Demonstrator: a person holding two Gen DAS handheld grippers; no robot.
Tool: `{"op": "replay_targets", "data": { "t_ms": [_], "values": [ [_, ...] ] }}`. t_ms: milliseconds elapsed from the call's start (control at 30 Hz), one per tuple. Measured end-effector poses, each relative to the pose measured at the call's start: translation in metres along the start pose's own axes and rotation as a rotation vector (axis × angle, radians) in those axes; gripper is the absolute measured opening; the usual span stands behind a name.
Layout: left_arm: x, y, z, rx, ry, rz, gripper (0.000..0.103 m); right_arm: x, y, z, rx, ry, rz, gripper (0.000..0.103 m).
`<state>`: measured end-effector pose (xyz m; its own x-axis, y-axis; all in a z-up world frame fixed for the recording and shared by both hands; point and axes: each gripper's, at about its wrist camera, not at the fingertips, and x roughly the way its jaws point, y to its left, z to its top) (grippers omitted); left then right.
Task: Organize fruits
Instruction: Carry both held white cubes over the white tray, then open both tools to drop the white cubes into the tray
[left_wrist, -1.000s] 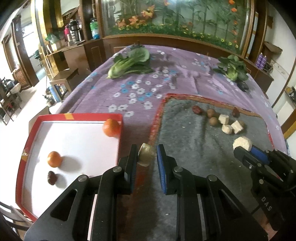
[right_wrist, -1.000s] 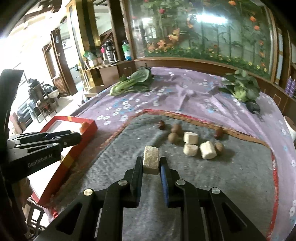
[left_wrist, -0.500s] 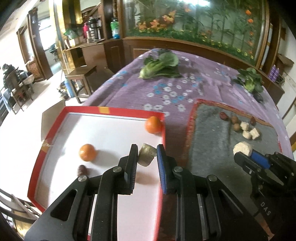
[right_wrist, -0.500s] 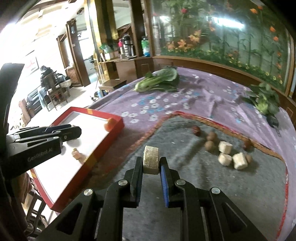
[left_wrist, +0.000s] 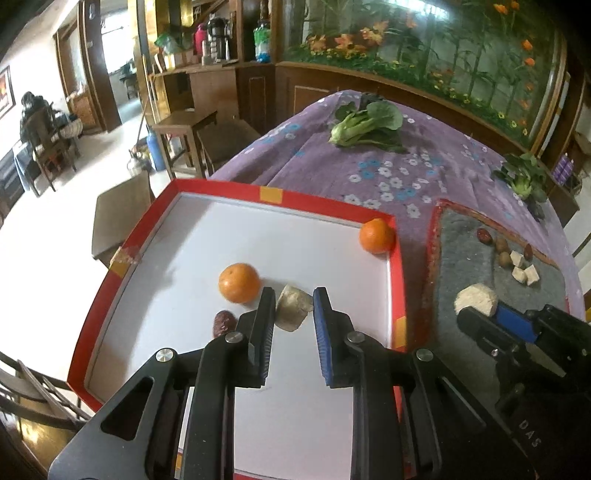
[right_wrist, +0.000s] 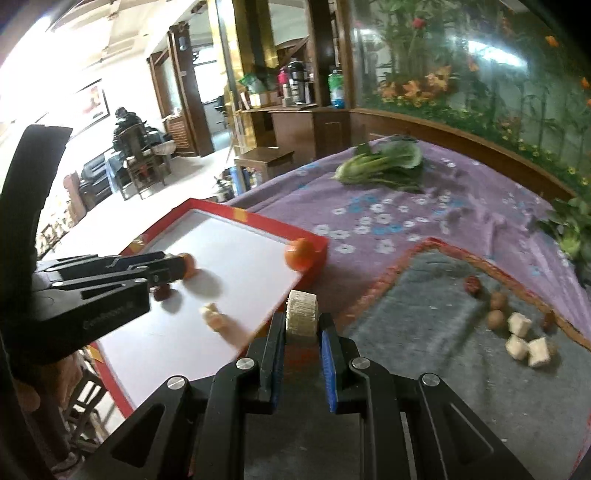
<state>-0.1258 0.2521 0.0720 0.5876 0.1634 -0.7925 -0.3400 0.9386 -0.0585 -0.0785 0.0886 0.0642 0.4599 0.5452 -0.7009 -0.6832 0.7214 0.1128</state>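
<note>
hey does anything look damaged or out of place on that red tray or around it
Yes. The red tray juts past the table's edge instead of resting fully on the purple cloth. Its left rim is scuffed and patched with tape. The fruit inside looks intact.

Your right gripper (right_wrist: 302, 334) clamps a pale ridged cylinder piece (right_wrist: 302, 316) between its pads, above the seam where the red-rimmed white tray (right_wrist: 255, 218) meets the grey mat (right_wrist: 424, 314). Your left gripper (right_wrist: 173, 267) enters from the left over the tray; its jaw state is not readable here. On the tray you see two oranges (right_wrist: 299, 253), a dark red fruit (right_wrist: 161, 292) and a blurred pale piece (right_wrist: 218, 319). On the mat lie brown fruits (right_wrist: 495, 318) and pale cubes (right_wrist: 519, 324). A leafy green (right_wrist: 380, 164) rests on the purple cloth (right_wrist: 461, 206).
</note>
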Motion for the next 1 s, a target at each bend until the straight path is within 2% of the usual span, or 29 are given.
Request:
{"op": "replay_targets", "data": {
  "t_ms": [233, 467, 867, 933, 967, 1000],
  "values": [
    [0.004, 0.024, 0.004, -0.059, 0.024, -0.025, 0.020, 0.011, 0.031, 0.005, -0.043, 0.021, 0.090, 0.017],
    [0.016, 0.037, 0.014, -0.122, 0.061, -0.078, 0.020, 0.031, 0.060, -0.002, -0.095, 0.080, 0.182, 0.017],
    [0.028, 0.035, 0.022, -0.113, 0.058, -0.030, 0.020, 0.071, 0.082, -0.014, -0.115, 0.165, 0.247, 0.017],
    [0.028, 0.035, 0.022, -0.108, 0.055, -0.012, 0.020, 0.074, 0.079, -0.016, -0.106, 0.166, 0.252, 0.024],
    [0.029, 0.035, 0.022, -0.104, 0.059, -0.002, 0.023, 0.076, 0.077, -0.015, -0.103, 0.164, 0.255, 0.026],
    [0.030, 0.035, 0.022, -0.103, 0.064, 0.000, 0.030, 0.074, 0.076, -0.015, -0.100, 0.160, 0.257, 0.031]
  ]
}}
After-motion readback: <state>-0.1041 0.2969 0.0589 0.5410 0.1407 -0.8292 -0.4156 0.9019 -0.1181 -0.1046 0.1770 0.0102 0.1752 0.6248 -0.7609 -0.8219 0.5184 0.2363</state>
